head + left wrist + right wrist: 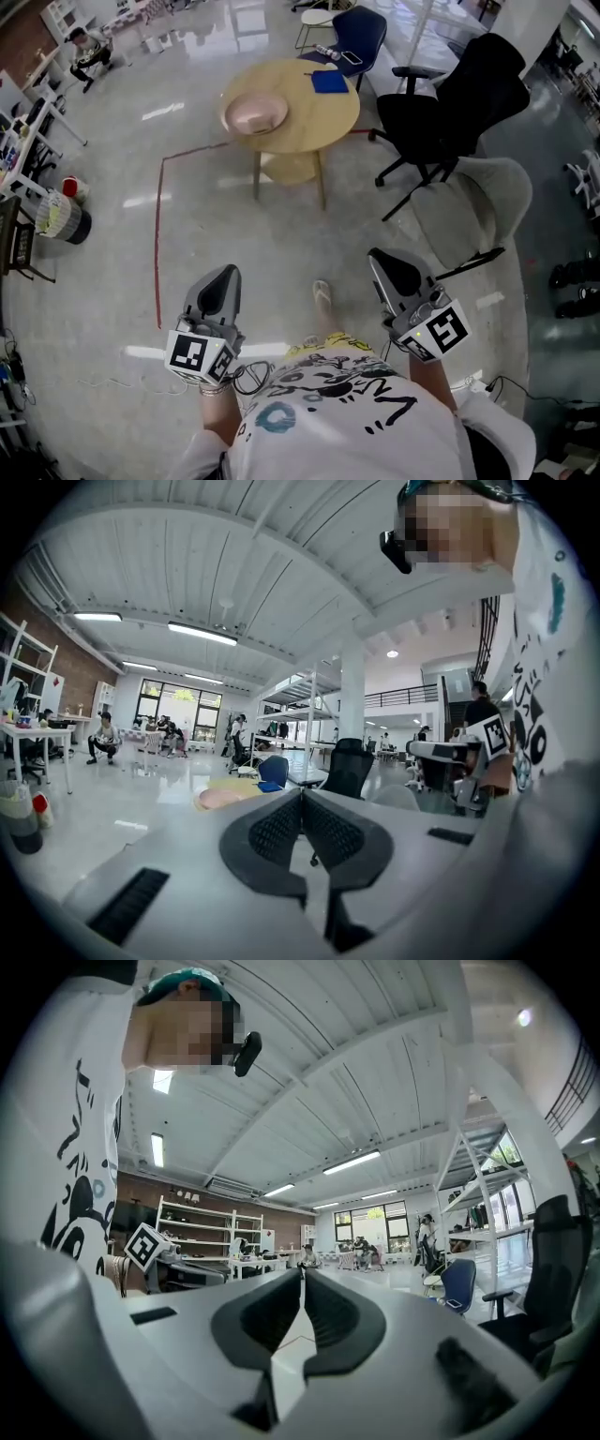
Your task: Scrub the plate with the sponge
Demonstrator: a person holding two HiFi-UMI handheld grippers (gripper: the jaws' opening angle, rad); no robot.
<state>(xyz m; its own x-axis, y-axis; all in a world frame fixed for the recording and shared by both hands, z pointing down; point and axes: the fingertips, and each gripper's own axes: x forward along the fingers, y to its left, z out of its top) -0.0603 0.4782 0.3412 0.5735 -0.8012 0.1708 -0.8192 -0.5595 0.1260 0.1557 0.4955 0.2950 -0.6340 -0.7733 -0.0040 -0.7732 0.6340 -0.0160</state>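
Observation:
A pink plate lies on the left side of a round wooden table well ahead of me, and a blue sponge rests near the table's far edge. Both grippers are held close to my body, far short of the table. My left gripper is shut with nothing between its jaws; in the left gripper view it points toward the plate. My right gripper is also shut and empty, and in the right gripper view it points across the hall.
A black office chair stands right of the table, a grey chair nearer me, and a blue chair behind the table. Red tape marks the floor on the left. A bucket sits by desks at far left.

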